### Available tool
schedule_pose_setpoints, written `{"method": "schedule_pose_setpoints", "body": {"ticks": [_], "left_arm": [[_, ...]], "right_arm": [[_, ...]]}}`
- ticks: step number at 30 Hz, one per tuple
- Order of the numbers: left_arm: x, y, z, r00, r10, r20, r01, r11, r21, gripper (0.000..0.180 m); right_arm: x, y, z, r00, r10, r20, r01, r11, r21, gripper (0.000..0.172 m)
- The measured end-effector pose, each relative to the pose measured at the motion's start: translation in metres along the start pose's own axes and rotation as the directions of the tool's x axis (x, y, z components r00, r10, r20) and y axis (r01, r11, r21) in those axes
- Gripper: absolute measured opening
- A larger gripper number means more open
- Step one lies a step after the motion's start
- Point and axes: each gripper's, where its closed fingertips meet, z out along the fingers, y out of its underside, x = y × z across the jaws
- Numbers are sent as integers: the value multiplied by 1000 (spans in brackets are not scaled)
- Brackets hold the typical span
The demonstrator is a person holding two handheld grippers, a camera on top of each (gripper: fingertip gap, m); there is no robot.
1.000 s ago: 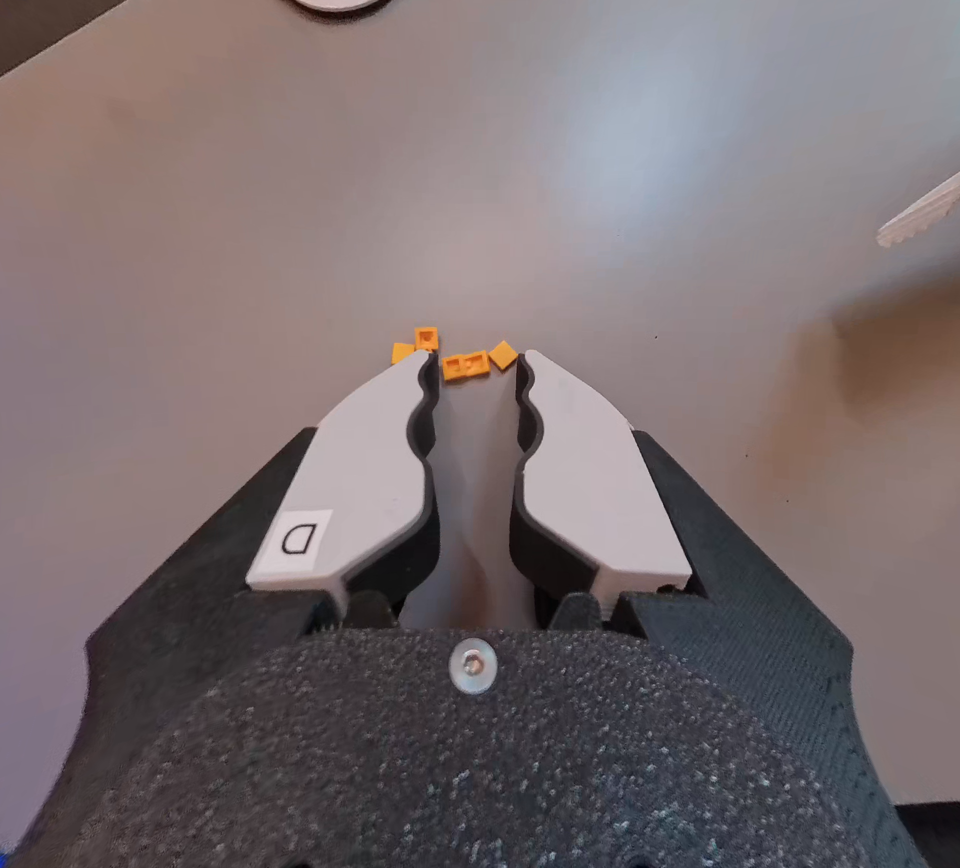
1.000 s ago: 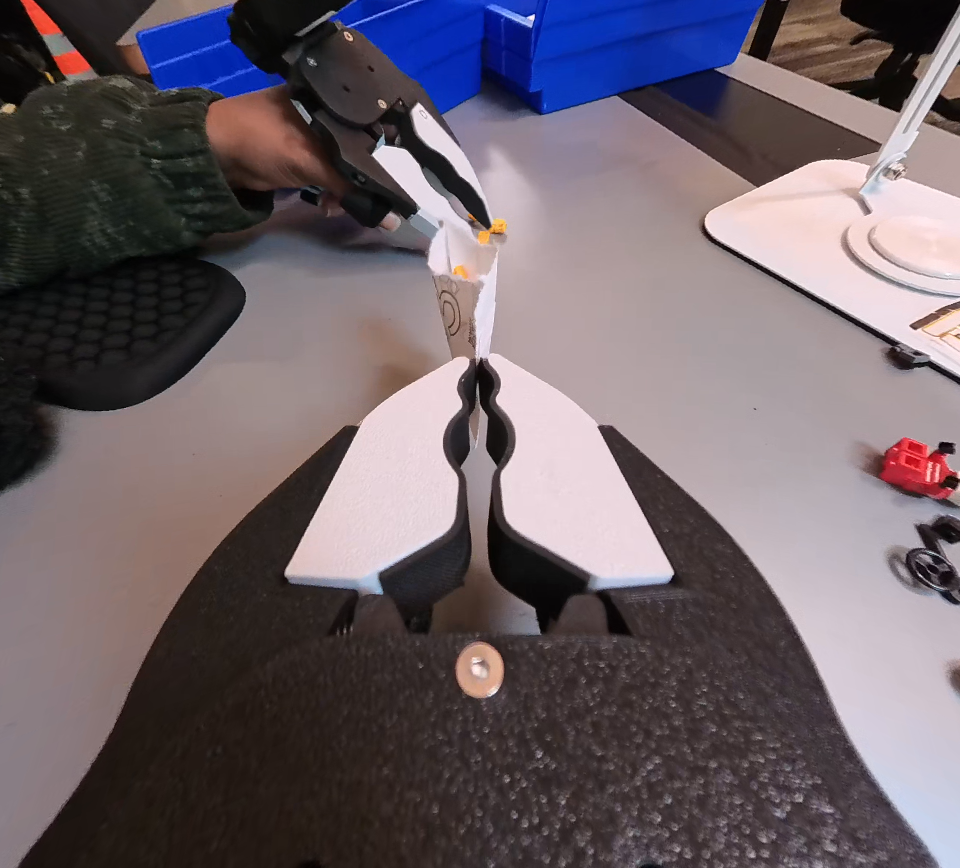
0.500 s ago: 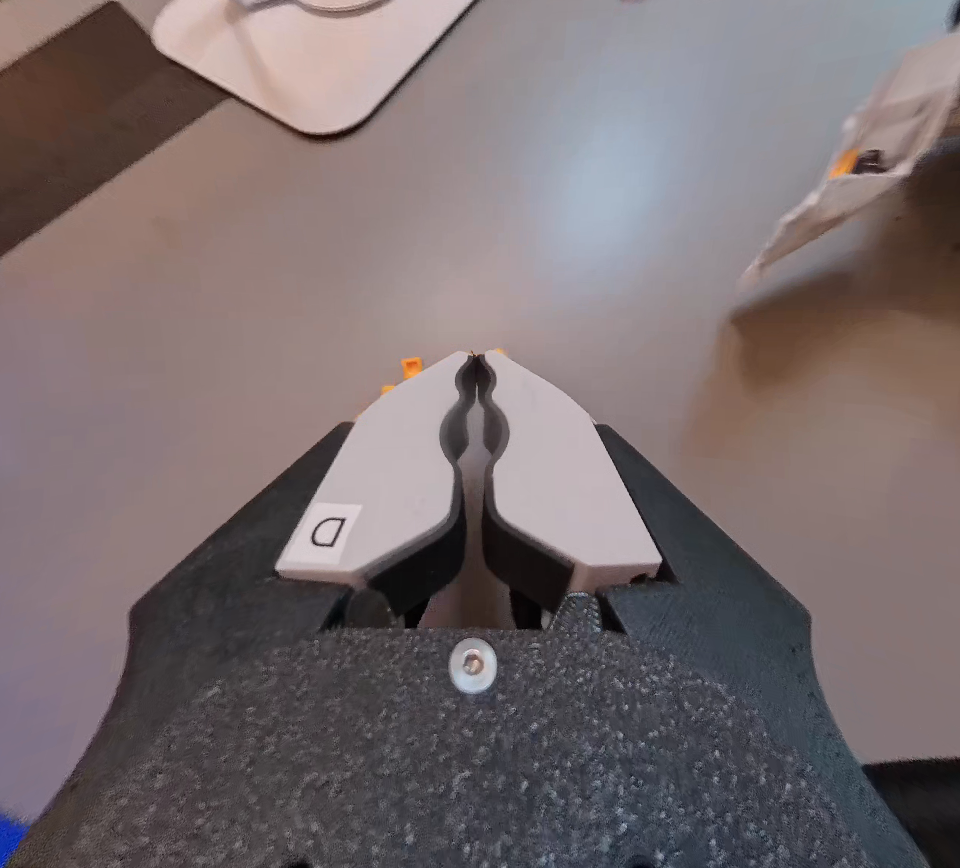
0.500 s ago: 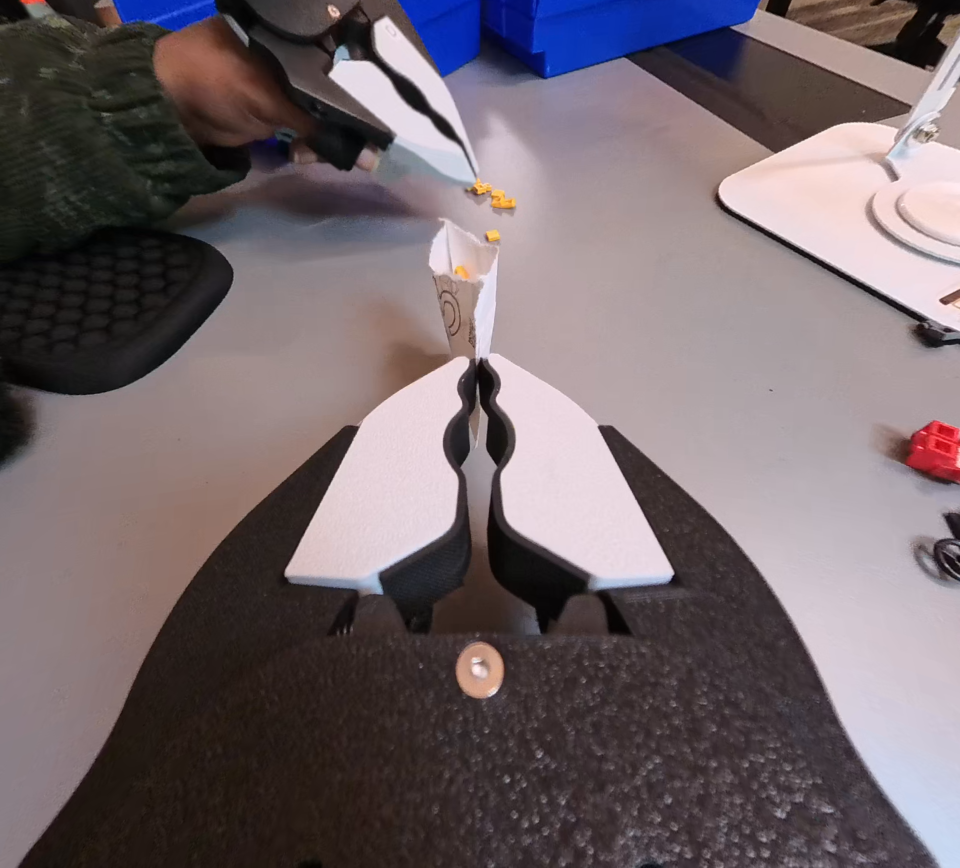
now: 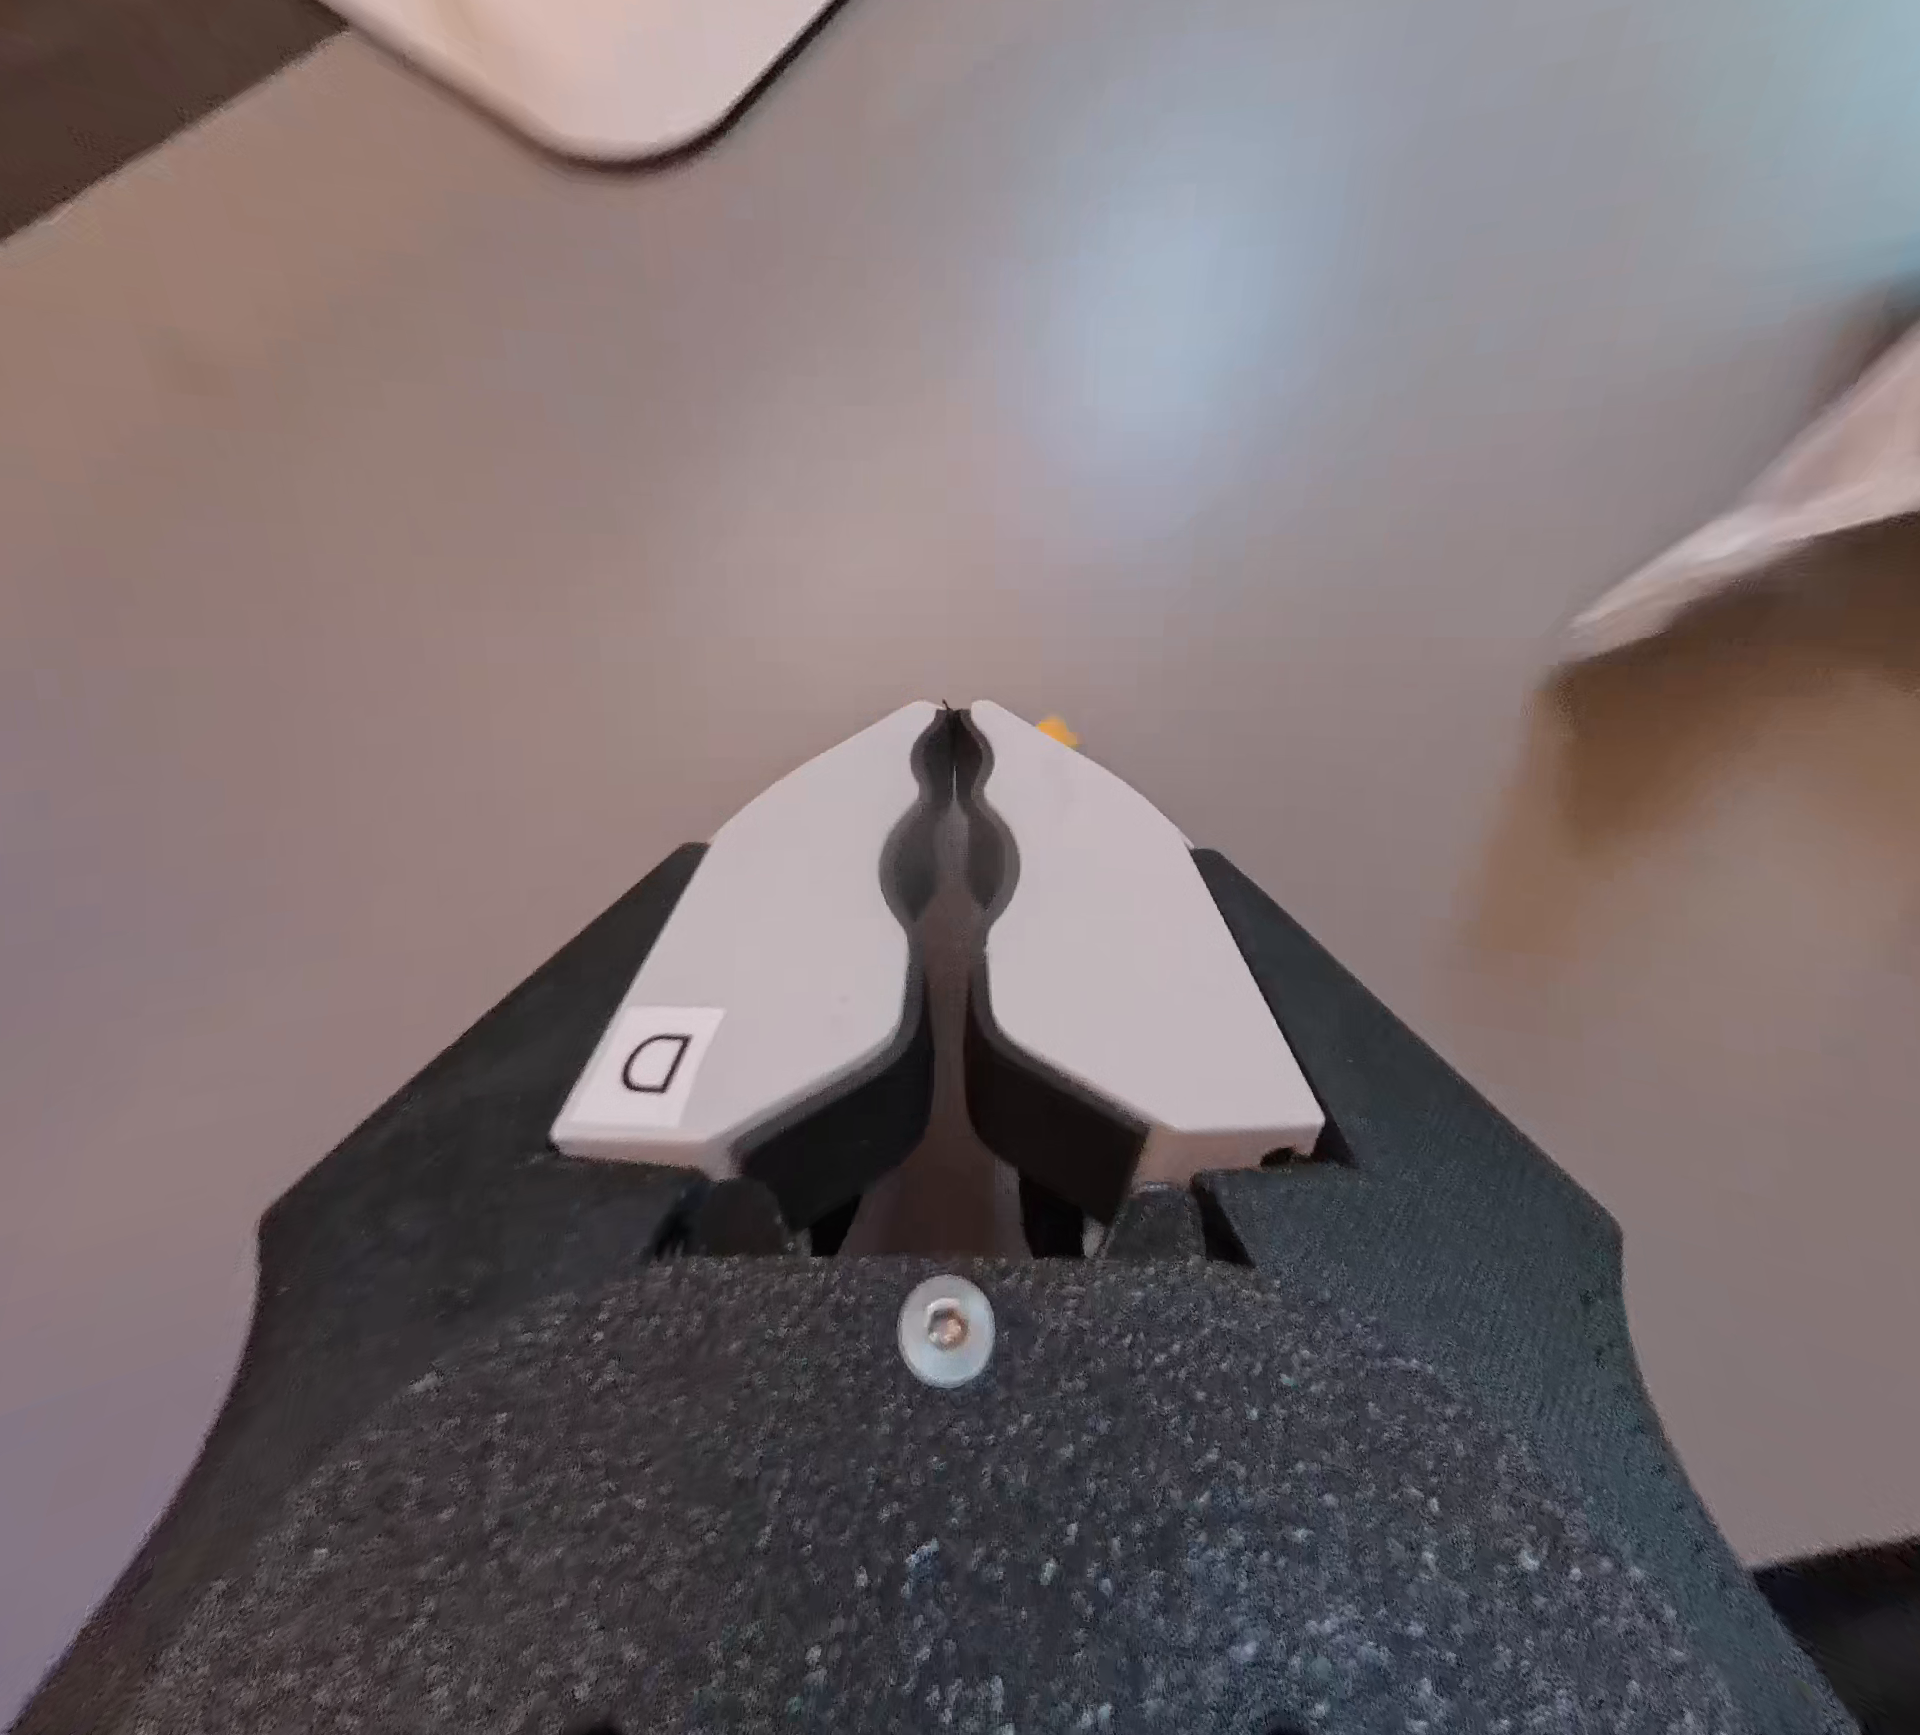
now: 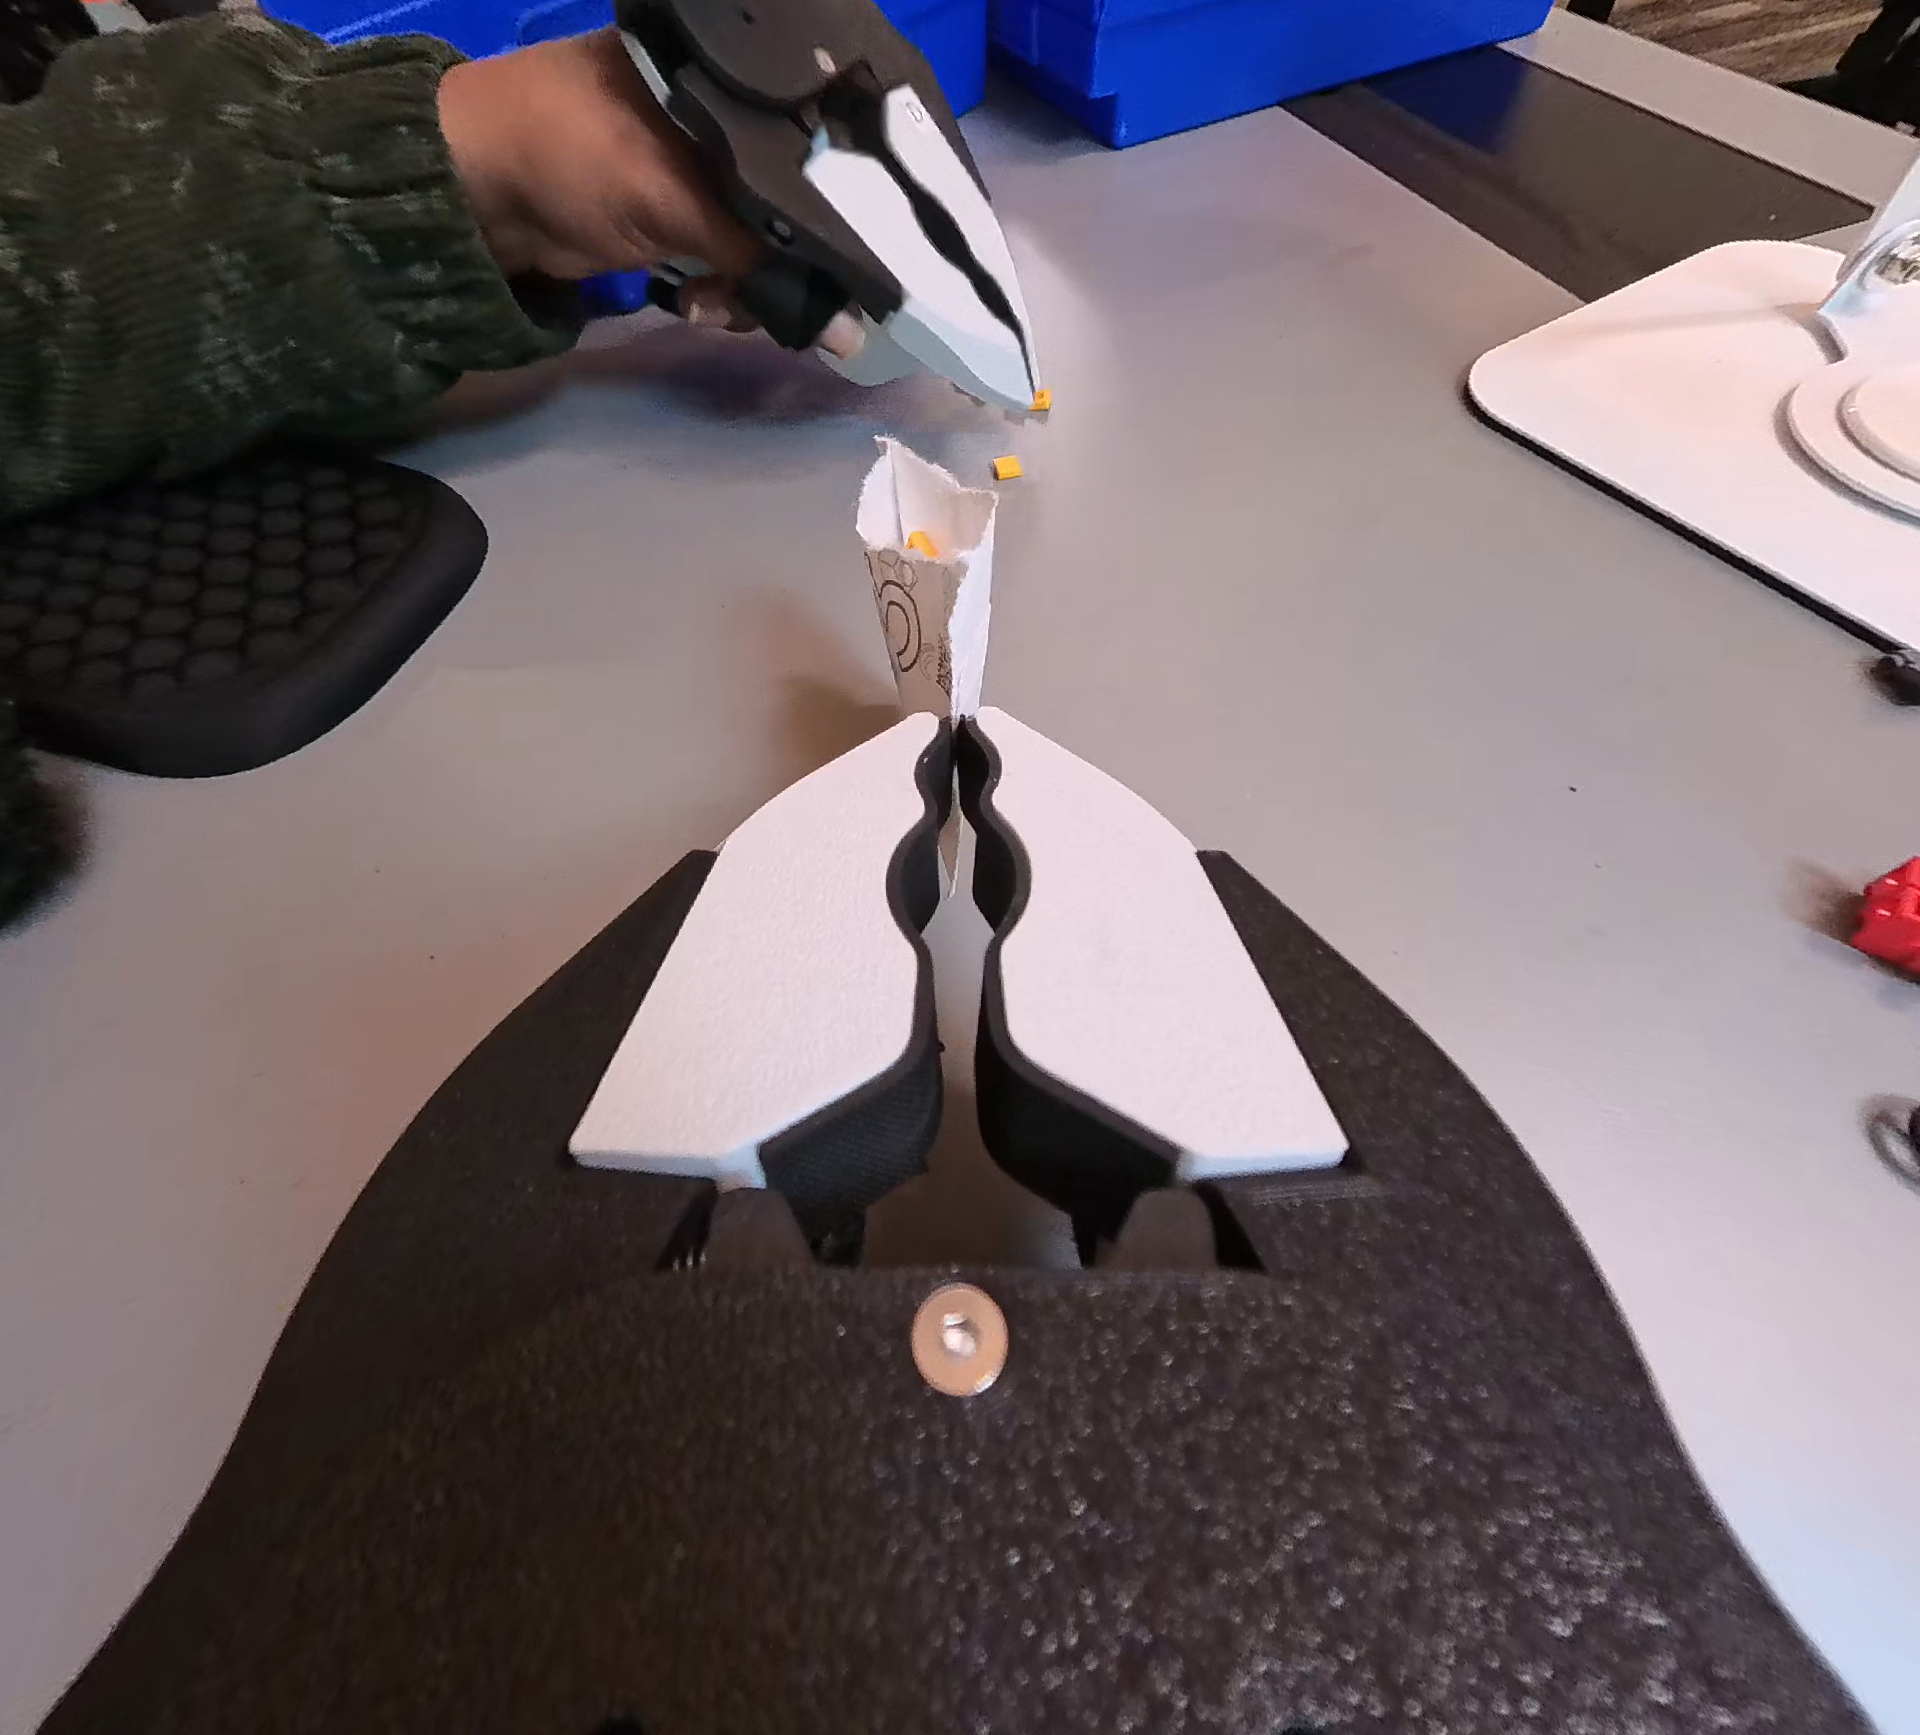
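right claw (image 6: 954, 721) clamped on torn white paper packet (image 6: 928, 584)
small orange bricks (image 6: 921, 541) inside; left claw (image 5: 949, 706) pressed together near the grey bench (image 5: 520, 490).

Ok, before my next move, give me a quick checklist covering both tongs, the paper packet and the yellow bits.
1. Right tongs gripping the paper packet: ok, pads pinch its lower tip.
2. Packet's torn mouth open: ok, one yellow piece inside.
3. Left tongs shut: ok, the tips meet.
4. Left tongs holding something: cannot tell. A small yellow piece sits at the tip, but it looks beside the finger, not between the pads.
5. Left tongs apart from the packet: ok, a gap shows.
6. Every piece inside the packet: not ok, a loose yellow piece lies on the table.
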Motion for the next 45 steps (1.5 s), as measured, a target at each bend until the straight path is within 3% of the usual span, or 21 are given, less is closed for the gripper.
{"method": "schedule_pose_setpoints", "body": {"ticks": [4, 7, 12, 15, 21, 25, 29, 35, 39, 45], "left_arm": [[56, -50, -28, 980, 171, -99, -146, 964, 223, 0], [105, -72, -41, 938, 302, -170, -236, 916, 325, 0], [134, -67, -26, 887, 441, -138, -387, 873, 298, 0], [135, -60, -18, 877, 464, -127, -421, 868, 263, 14], [117, -63, -33, 894, 440, -82, -398, 866, 303, 24], [43, -38, -37, 973, 226, 41, -230, 963, 142, 25], [9, 4, -19, 1000, -13, 4, 13, 1000, 3, 29], [15, 15, 6, 999, 17, -44, -20, 998, -65, 24], [20, 11, 11, 997, 1, -83, -7, 998, -63, 10], [30, 5, 6, 991, 62, -119, -65, 998, -19, 7]], "right_arm": [[-2, 3, 4, 1000, -8, 7, 8, 1000, -14, 0], [-4, 5, 7, 1000, -11, 13, 12, 1000, -21, 0], [-7, 4, 8, 1000, -19, 18, 19, 1000, -19, 0], [-7, 3, 7, 1000, -21, 16, 21, 1000, -11, 0], [-4, 3, 5, 1000, -15, 11, 15, 1000, -4, 0], [-2, 2, 4, 1000, -11, 7, 11, 1000, -2, 0], [-3, 3, 5, 1000, -10, 14, 10, 1000, -8, 0], [-3, 4, 5, 1000, -7, 13, 7, 1000, -9, 0], [-2, 4, 5, 1000, -6, 14, 6, 1000, -9, 0], [-2, 5, 6, 1000, -8, 18, 8, 1000, -15, 0]]}}
